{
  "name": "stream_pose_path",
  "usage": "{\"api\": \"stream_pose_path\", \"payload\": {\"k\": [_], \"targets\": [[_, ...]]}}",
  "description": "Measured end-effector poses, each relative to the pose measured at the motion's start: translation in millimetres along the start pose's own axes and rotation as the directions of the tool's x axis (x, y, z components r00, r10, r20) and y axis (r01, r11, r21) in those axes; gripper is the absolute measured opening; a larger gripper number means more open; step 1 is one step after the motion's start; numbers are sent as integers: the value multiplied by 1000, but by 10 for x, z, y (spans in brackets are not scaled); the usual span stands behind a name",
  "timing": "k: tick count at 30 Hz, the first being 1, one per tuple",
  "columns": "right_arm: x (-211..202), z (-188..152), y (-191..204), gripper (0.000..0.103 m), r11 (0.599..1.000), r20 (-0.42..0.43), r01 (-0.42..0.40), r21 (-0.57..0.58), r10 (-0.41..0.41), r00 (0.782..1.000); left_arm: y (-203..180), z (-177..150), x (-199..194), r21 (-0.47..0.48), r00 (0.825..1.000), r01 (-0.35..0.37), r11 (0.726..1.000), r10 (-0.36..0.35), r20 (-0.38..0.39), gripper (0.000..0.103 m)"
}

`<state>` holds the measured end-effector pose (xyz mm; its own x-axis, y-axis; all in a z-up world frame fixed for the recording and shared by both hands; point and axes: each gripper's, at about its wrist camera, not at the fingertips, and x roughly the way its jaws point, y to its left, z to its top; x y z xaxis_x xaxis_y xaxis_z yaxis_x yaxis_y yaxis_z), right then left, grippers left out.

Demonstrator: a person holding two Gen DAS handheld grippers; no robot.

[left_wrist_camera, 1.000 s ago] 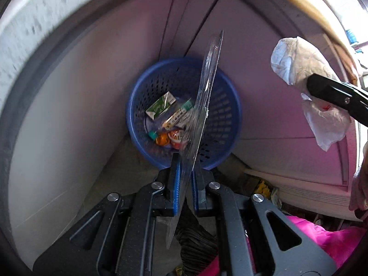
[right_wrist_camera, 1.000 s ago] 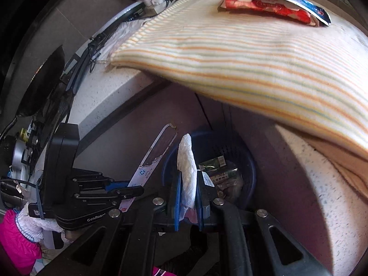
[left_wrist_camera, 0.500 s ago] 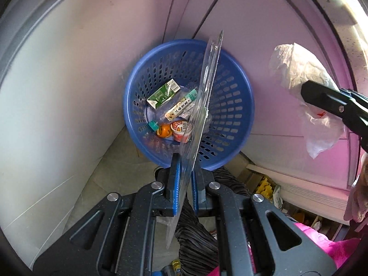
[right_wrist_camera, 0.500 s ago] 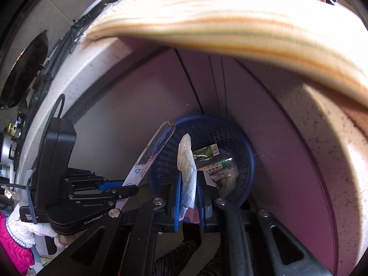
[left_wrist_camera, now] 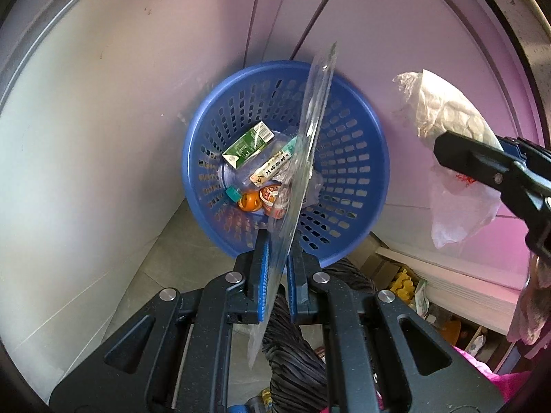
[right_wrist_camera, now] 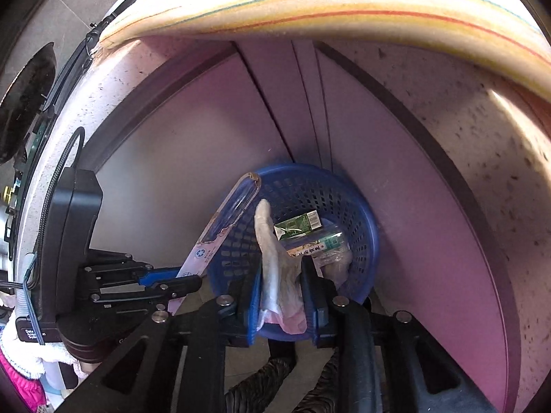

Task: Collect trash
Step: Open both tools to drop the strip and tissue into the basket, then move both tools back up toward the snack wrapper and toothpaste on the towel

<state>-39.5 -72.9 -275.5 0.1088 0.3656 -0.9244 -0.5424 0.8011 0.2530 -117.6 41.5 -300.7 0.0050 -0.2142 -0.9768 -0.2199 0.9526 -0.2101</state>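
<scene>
A blue perforated trash basket [left_wrist_camera: 347,158] stands on the floor in a cabinet corner; it also shows in the right wrist view [right_wrist_camera: 358,213]. It holds a green carton [left_wrist_camera: 248,144], a wrapper and small cups. My left gripper [left_wrist_camera: 275,268] is shut on a flat clear plastic package [left_wrist_camera: 306,158], held edge-on above the basket's near rim; the package shows in the right wrist view [right_wrist_camera: 224,223]. My right gripper [right_wrist_camera: 280,289] has its jaws parted around a crumpled white plastic bag [right_wrist_camera: 275,268], which still hangs between them over the basket. The bag shows in the left wrist view [left_wrist_camera: 447,137].
Pale cabinet doors [left_wrist_camera: 103,137] wall in the basket on both sides. A speckled countertop edge [right_wrist_camera: 482,130] and a striped cloth [right_wrist_camera: 344,3] hang overhead. A dark ridged hose [left_wrist_camera: 292,361] lies on the floor below. Clutter sits on a low shelf [left_wrist_camera: 430,292] at right.
Both grippers have moved down and closer to the basket. The right gripper's jaws have opened wider around the white bag. The left stays shut on the clear package.
</scene>
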Motion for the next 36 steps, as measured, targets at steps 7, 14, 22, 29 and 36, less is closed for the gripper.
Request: {"api": "stream_pose_path", "payload": {"k": [7,14,22,29,36], "targets": [[23,19,-48,39,1000,0,6,6,-6,1000,-33,46,-53,1,999,-37,999,37,24,45],[-28,12,-75,53,1000,11,6,17,-6,1000,-18,63,-47,-2,999,-36,999,36,23,45],[-88,16,-91,53,1000,9,1,12,-1,1000,-3,24,-113,-18,998,-34,999,35,45,45],[-207,30,-85,56,1000,21,-23,18,23,1000,-24,-29,-364,-15,995,-38,999,39,90,45],[-563,27,-48,62,997,68,-76,1,76,995,-120,-84,-879,-12,978,-67,998,68,197,45]]}}
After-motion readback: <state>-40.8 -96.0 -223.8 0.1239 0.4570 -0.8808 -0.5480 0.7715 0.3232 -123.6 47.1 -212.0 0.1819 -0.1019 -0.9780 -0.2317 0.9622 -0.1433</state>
